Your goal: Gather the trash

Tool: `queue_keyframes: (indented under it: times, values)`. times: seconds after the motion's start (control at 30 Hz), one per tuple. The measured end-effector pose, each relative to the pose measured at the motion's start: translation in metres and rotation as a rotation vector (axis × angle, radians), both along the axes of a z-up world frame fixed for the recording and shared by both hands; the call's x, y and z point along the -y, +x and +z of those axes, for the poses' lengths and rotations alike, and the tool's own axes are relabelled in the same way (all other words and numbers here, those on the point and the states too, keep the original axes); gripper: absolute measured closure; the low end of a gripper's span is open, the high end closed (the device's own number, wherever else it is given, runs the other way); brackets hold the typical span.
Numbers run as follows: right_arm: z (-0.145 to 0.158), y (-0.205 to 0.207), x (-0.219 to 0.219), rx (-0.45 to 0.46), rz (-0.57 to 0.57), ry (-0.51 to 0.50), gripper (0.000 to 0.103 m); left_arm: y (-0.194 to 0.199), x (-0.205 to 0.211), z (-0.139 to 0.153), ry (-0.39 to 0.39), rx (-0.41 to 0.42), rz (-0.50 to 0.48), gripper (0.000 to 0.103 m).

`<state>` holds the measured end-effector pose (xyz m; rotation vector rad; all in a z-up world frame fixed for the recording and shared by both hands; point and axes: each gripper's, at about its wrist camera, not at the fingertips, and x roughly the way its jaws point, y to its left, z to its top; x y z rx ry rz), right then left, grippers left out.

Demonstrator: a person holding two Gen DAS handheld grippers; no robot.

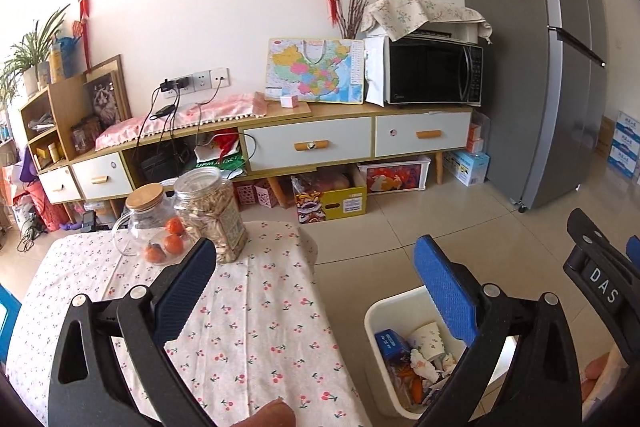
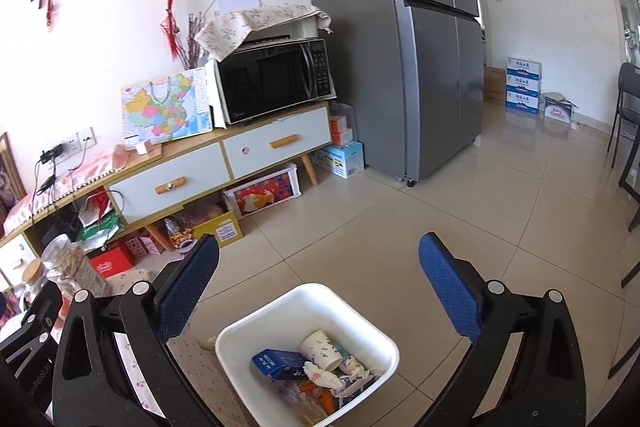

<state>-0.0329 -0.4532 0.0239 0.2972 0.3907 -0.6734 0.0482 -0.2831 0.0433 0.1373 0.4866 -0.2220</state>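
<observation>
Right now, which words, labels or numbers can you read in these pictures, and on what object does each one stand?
"DAS": white letters on the black body of the right gripper, seen from the left wrist.
"UPM JETSET", partly hidden: green bag in the open cabinet shelf.
Microwave: a small brand mark, too blurred to read.
Blue carton in the white bin: print too small.
Stacked blue-and-white boxes: characters blurred.
Map, fridge papers: unreadable.

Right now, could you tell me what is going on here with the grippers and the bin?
A person is collecting trash with two handheld grippers. Both the left gripper and the right gripper are open and hold nothing. The white bin on the floor beside the table already holds a paper cup, a blue carton and crumpled wrappers.
</observation>
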Motion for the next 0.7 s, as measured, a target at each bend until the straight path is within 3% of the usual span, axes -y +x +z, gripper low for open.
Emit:
queue_keyframes:
  times: [0.2,0.7]
  values:
    - [-0.001,0.005,-0.056,-0.002,0.138,-0.062,0.007,-0.006,-0.060,0.000,-0.028,0.006,0.139,0.007]
    - [-0.016,0.021,-0.146,-0.073,0.335,-0.192,0.007,-0.029,-0.166,-0.019,-0.052,-0.065,0.306,0.007]
